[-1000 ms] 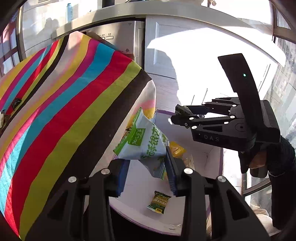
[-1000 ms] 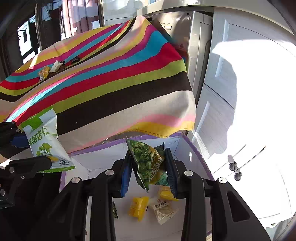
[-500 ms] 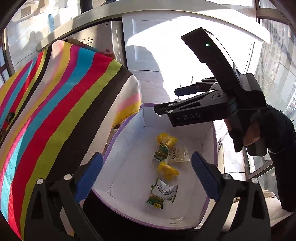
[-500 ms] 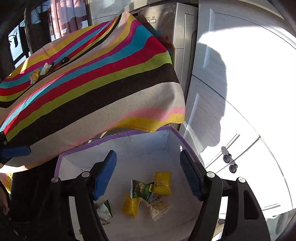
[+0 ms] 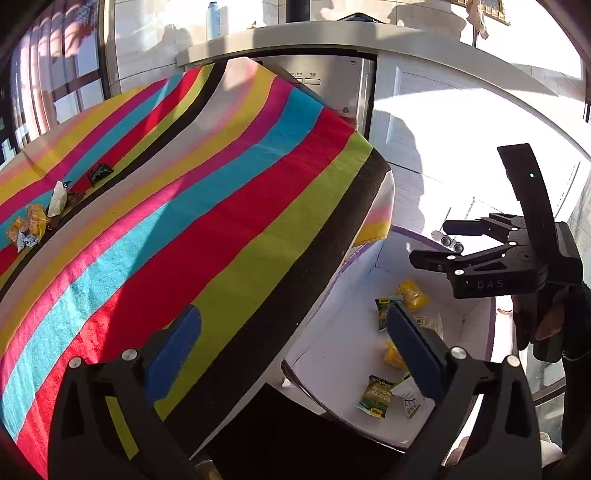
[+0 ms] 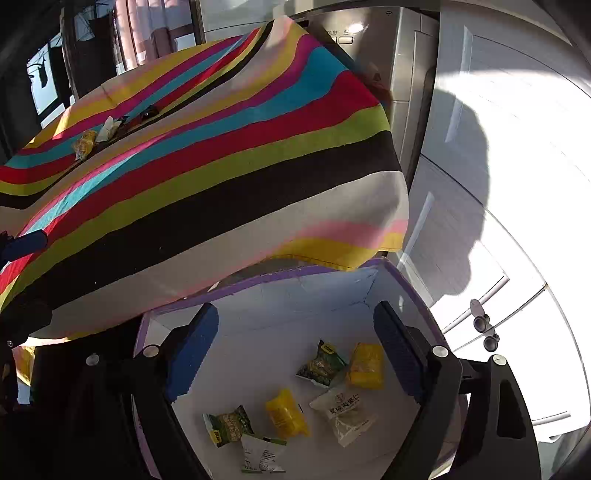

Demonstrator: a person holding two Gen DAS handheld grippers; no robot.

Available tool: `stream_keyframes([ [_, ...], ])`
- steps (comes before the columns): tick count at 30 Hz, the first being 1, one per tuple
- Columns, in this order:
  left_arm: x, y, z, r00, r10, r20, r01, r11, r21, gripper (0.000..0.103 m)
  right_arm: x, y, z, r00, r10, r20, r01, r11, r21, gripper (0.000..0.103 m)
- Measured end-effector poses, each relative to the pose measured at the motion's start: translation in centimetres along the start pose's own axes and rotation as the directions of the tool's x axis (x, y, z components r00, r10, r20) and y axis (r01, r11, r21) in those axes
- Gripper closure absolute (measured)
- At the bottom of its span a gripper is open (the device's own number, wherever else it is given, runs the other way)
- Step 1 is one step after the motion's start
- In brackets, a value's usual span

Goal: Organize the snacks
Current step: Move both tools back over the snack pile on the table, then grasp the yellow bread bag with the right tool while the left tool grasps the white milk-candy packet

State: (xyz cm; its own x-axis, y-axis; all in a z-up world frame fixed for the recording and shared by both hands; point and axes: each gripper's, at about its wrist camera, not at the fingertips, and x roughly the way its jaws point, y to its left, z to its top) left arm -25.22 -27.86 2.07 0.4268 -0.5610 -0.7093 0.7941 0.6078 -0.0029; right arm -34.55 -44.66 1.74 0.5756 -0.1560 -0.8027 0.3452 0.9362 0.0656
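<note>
Right wrist view shows both grippers, right gripper (image 6: pixel 291 350) and left gripper (image 5: pixel 291 339), jaws wide open and empty, six snack packets (image 6: pixel 284 411) in the white box (image 6: pixel 258 295). Remaining snacks (image 5: pixel 33 221) lie at nine o'clock on the striped tabletop (image 5: pixel 207 221); approaching them low and flat should help.

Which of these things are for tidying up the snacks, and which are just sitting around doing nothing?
For the job:
- white box with snack packets inside
- snacks still on the striped tablecloth
- left gripper and right gripper, both open and empty

Just lying about:
- striped tablecloth
- silver appliance
- white cabinet doors
- blue bottle on the counter
</note>
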Motion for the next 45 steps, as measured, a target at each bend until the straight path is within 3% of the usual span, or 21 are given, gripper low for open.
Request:
stream_keyframes([
  [4,-1.7,6.9,0.0,0.988,0.155,-0.007,-0.154,0.981,-0.121,0.003,0.5,4.1,1.6,0.998,0.069,-0.003,-0.069,0.996,-0.064,0.017],
  [8,-3.5,17.3,-0.7,0.962,0.266,-0.069,-0.272,0.888,-0.371,0.002,1.8,9.3,4.0,0.994,0.111,-0.001,-0.109,0.981,-0.162,0.017],
  [11,-4.0,24.0,-1.6,0.906,0.384,-0.175,-0.421,0.786,-0.453,0.002,2.8,13.3,6.5,0.984,0.177,0.005,-0.172,0.965,-0.197,0.017],
  [14,-4.6,28.5,-3.0,0.844,0.497,-0.199,-0.526,0.702,-0.479,0.002,4.3,17.5,9.5,0.964,0.268,-0.002,-0.262,0.943,-0.206,0.017],
  [18,-6.5,32.5,-4.9,0.840,0.521,-0.152,-0.497,0.626,-0.601,0.002,7.2,24.5,14.2,0.953,0.304,0.006,-0.291,0.918,-0.270,0.017],
  [19,-7.0,33.0,-5.4,0.843,0.521,-0.137,-0.479,0.609,-0.632,0.002,7.9,26.3,15.3,0.952,0.307,0.011,-0.291,0.912,-0.290,0.017],
  [20,-7.4,33.4,-5.8,0.856,0.503,-0.122,-0.447,0.600,-0.664,0.002,8.8,28.1,16.5,0.950,0.310,0.014,-0.291,0.904,-0.313,0.017],
  [26,-7.9,34.6,-7.3,0.901,0.424,-0.091,-0.339,0.558,-0.757,0.002,14.2,38.4,22.5,0.955,0.293,0.044,-0.253,0.883,-0.396,0.017],
  [30,-7.3,34.3,-7.2,0.907,0.412,-0.082,-0.328,0.573,-0.751,0.003,17.0,43.5,25.3,0.963,0.265,0.053,-0.217,0.877,-0.429,0.020],
  [33,-7.0,33.7,-6.8,0.906,0.415,-0.085,-0.341,0.596,-0.727,0.003,18.8,45.4,26.9,0.976,0.210,0.062,-0.164,0.888,-0.430,0.029],
  [37,-7.0,33.6,-6.9,0.910,0.408,-0.081,-0.333,0.598,-0.729,0.003,21.7,46.7,27.1,0.995,0.085,0.046,-0.054,0.884,-0.465,0.034],
  [40,-7.1,33.9,-7.2,0.914,0.399,-0.075,-0.317,0.586,-0.746,0.002,21.5,46.2,26.8,0.993,0.096,0.066,-0.052,0.867,-0.495,0.037],
  [42,-7.0,34.0,-7.3,0.915,0.396,-0.074,-0.312,0.581,-0.752,0.003,21.0,45.1,26.8,0.993,0.108,0.038,-0.075,0.861,-0.503,0.061],
  [45,-7.0,33.9,-7.3,0.915,0.398,-0.074,-0.314,0.581,-0.751,0.003,19.0,41.4,26.5,0.970,0.242,-0.011,-0.222,0.868,-0.445,0.062],
])
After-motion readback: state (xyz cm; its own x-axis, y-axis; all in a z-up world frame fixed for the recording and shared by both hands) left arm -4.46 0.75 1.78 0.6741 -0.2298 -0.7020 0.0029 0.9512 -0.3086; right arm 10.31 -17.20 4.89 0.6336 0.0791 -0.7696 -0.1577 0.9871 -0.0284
